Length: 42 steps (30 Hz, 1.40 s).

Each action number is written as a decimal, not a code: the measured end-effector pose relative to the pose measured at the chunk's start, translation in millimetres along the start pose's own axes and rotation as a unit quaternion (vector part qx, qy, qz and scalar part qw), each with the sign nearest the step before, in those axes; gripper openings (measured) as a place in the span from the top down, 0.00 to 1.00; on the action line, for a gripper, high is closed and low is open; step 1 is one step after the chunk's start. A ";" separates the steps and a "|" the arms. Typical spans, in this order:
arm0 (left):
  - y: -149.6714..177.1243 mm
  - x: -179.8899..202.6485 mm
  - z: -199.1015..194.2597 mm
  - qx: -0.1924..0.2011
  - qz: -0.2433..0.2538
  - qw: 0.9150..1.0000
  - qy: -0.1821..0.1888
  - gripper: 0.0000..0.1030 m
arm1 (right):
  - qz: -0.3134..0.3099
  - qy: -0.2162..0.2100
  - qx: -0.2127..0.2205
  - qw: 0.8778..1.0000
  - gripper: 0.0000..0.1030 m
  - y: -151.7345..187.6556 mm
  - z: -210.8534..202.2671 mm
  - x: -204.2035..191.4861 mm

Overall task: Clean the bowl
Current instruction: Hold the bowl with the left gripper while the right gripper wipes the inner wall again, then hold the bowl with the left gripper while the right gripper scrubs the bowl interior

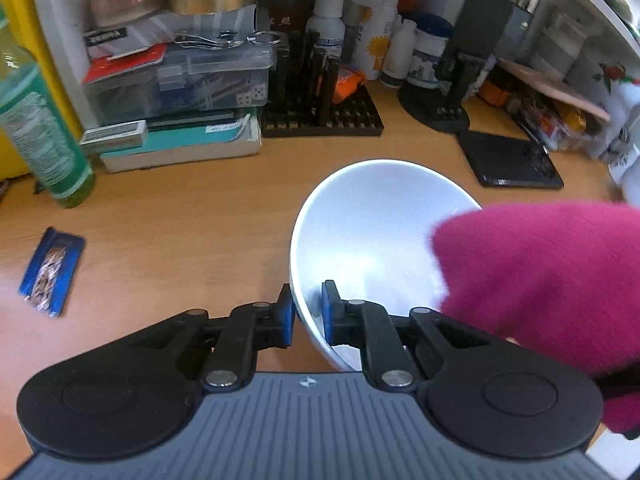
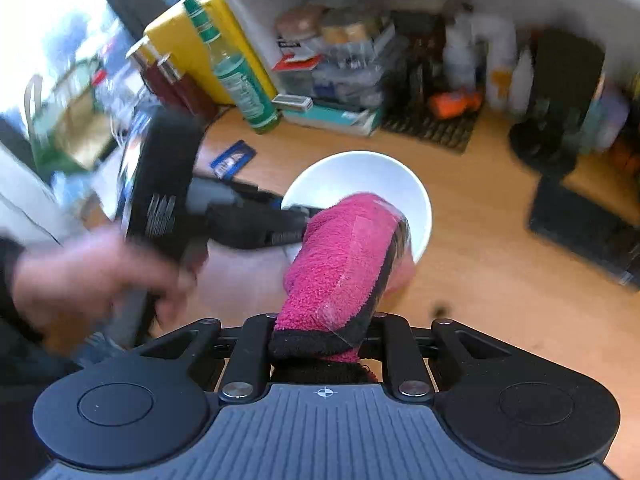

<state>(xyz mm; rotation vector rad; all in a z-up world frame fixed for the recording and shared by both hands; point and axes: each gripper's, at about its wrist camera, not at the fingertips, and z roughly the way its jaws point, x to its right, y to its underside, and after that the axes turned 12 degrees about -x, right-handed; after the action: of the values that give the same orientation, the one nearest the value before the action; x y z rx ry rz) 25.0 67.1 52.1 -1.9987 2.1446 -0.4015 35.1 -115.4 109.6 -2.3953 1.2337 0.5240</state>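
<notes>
Left gripper (image 1: 307, 312) nearest the lens: blue pads pinching near rim of white bowl (image 1: 372, 232), one pad outside the wall, one inside. Bowl tilted up off wooden table (image 1: 200, 216), opening facing the camera.

Right gripper (image 2: 326, 340) clamped on pink cloth (image 2: 344, 256) with black trim; clear tape strip visible across the pile. Cloth tip reaching over bowl (image 2: 360, 176) rim into the interior; in left wrist view, cloth (image 1: 540, 288) covering right side of bowl.

Readable text: "ZEBRA" on dark tag (image 1: 106, 36) in the shelf pile. Label on green bottle (image 1: 44, 136) too blurred to read. Same for blue packet (image 1: 52, 272) lying flat, well left of bowl.

Surroundings: clear plastic box (image 1: 180, 84) stacked on teal book (image 1: 180, 140), scissors (image 1: 228, 38) on top, black slotted rack (image 1: 320, 116), white pill bottle (image 1: 326, 24), black stand (image 1: 440, 108), black flat square (image 1: 508, 164) behind bowl to the right. Yellow object (image 2: 208, 40) behind green bottle (image 2: 240, 80).

Right wrist view: person's hand (image 2: 96, 276) blurred, holding left gripper (image 2: 288, 220) at bowl's left rim.
</notes>
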 end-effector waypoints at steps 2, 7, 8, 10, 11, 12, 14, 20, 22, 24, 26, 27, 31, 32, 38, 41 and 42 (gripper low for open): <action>11.8 6.9 -3.4 0.003 0.014 1.000 -0.008 0.86 | 0.041 -0.048 -0.052 0.997 0.81 -12.6 21.7 13.2; 29.4 19.3 -6.4 0.002 0.048 0.999 -0.021 0.83 | 0.051 -0.039 -0.103 0.993 0.81 -34.8 60.7 28.3; 30.5 19.6 -5.6 0.000 0.049 0.999 -0.022 0.82 | 0.054 -0.030 -0.088 0.994 0.81 -39.6 59.0 31.3; 32.3 15.6 -2.8 -0.010 0.040 0.999 -0.014 0.80 | 0.060 -0.010 -0.054 0.997 0.81 -49.1 54.5 36.9; 32.4 13.0 -0.7 -0.016 0.032 0.999 -0.006 0.79 | 0.049 -0.004 -0.020 0.999 0.82 -48.3 44.7 31.7; 32.8 11.6 -0.2 -0.019 0.028 0.999 -0.002 0.79 | 0.037 0.002 0.015 0.999 0.82 -47.1 34.3 25.8; 29.9 8.4 0.3 -0.023 0.018 1.000 0.002 0.79 | 0.002 0.021 0.082 0.996 0.81 -41.1 12.7 9.6; 13.9 2.8 0.2 -0.020 0.041 0.999 0.001 0.76 | -0.023 0.054 0.173 0.983 0.81 -8.5 -42.3 -10.7; -5.2 2.9 6.9 -0.023 0.059 0.998 0.015 0.43 | -0.015 0.053 0.168 0.984 0.81 -4.5 -40.9 -7.2; -18.5 3.0 15.5 -0.026 0.069 0.997 0.029 0.30 | -0.008 0.052 0.163 0.985 0.81 -0.9 -39.0 -3.8; -31.2 0.9 24.7 -0.028 0.072 0.996 0.053 0.54 | -0.001 0.051 0.158 0.986 0.81 2.7 -37.2 -0.5; -36.2 -4.9 29.8 -0.034 0.051 0.994 0.089 0.64 | 0.003 0.050 0.155 0.987 0.81 4.5 -36.3 1.2; -41.5 -16.3 28.2 -0.010 -0.030 0.996 0.077 0.87 | 0.018 0.048 0.144 0.988 0.81 11.7 -32.7 7.8; -40.6 -16.4 27.0 -0.010 -0.037 0.996 0.075 0.85 | 0.021 0.047 0.142 0.989 0.81 13.5 -31.8 9.5; -7.3 2.0 13.7 -0.027 -0.034 0.998 0.044 0.85 | 0.007 0.030 0.093 0.995 0.81 6.9 -17.1 0.6; 5.9 11.6 6.6 -0.025 -0.020 0.999 0.027 0.84 | 0.008 0.012 -0.006 1.000 0.81 -5.3 19.9 -1.4; 8.4 13.0 5.7 -0.024 -0.015 0.999 0.023 0.84 | 0.008 0.014 -0.038 0.999 0.81 -7.0 33.8 0.7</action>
<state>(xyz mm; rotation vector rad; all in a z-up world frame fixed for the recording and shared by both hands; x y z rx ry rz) 17.8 54.2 44.7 -2.0696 2.1746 -0.4078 36.3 -95.2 81.7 -2.4646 1.2671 0.5538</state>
